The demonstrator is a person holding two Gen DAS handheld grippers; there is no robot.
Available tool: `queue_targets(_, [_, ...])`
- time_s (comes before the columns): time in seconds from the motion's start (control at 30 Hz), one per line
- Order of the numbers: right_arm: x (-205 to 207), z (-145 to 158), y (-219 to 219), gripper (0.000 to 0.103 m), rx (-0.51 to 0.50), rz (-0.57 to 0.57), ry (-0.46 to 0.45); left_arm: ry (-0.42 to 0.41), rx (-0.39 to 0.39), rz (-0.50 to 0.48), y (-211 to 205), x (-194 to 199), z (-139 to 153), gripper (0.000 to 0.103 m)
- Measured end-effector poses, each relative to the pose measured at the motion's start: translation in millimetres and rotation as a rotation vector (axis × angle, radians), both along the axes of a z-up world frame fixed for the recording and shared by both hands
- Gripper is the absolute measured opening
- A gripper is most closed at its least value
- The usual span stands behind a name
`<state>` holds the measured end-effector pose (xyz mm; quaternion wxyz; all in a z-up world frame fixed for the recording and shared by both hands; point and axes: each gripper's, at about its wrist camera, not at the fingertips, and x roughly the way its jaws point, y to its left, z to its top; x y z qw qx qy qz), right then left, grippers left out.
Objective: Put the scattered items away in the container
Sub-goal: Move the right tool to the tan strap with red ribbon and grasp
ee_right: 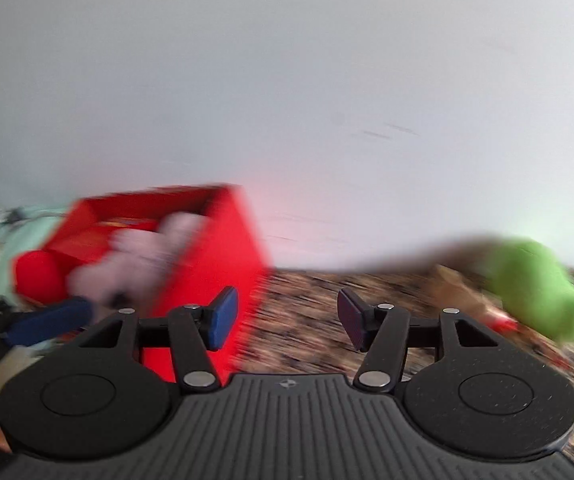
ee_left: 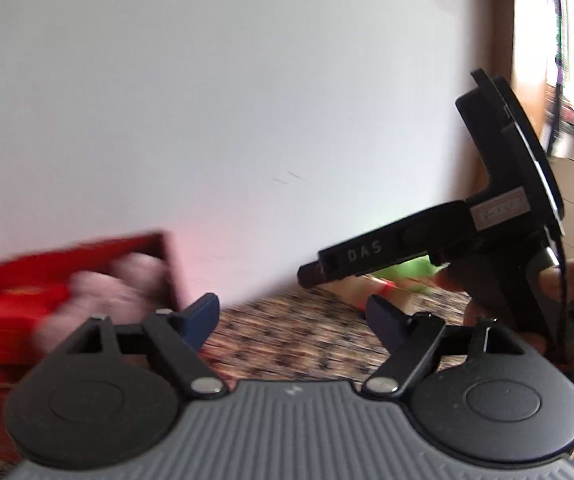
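Both views are smeared with motion blur, so you get shapes rather than detail. Your left tool (ee_left: pixel 291 316) has its blue pads spread wide with nothing between them, only the speckled tabletop (ee_left: pixel 295 344) showing through the gap. Your right tool (ee_right: pixel 287 322) is parted too, a bit narrower, and it is just as empty. The red container (ee_right: pixel 211 256) sits on the tabletop against the pale wall (ee_right: pixel 287 80), to the left in both views, with its top open. A soft pinkish-grey item (ee_right: pixel 147 256) is lying inside it and bulging above the rim, and a red rounded thing (ee_right: pixel 37 276) shows at its near left corner; whether that one is in or just beside the container, I cannot tell. Far right on the tabletop, well apart from the container, a green plush item (ee_right: pixel 543 284) lies out in the open, with a tan, blurred object (ee_right: pixel 455 288) just beside it, too smeared to name. From the left wrist you can see your right hand (ee_left: pixel 567 292) wrapped around the black handle of the other tool, over at the right.
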<state>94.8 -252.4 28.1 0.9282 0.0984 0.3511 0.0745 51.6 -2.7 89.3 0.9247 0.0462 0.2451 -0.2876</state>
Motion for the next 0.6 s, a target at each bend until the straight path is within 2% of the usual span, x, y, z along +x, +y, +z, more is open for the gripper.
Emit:
queue_targets(0.13, [-18.1,-26.0,-67.3,0.059,0.099,-0.155,0.069,0.067,0.027,-0.054,-45.7,5.3,-30.0,0.082])
queue_targets(0.27, [-33.4,-47.2,-114.6,0.059,0.161,-0.287,0.098,0.175,0.013,-0.039,-70.3,22.6,-64.7,0.082])
queue_targets(0.47, [-37.6,-66.2,-132.5,0.062,0.116,-0.330,0.113,0.273,-0.011,0.055,-101.1,56.7,-77.5,0.093])
queue_targets(0.6, [-28.4,-75.3,-137.4,0.066,0.126,-0.324,0.127,0.299,-0.006,0.103,-122.8,78.8,-82.4,0.101])
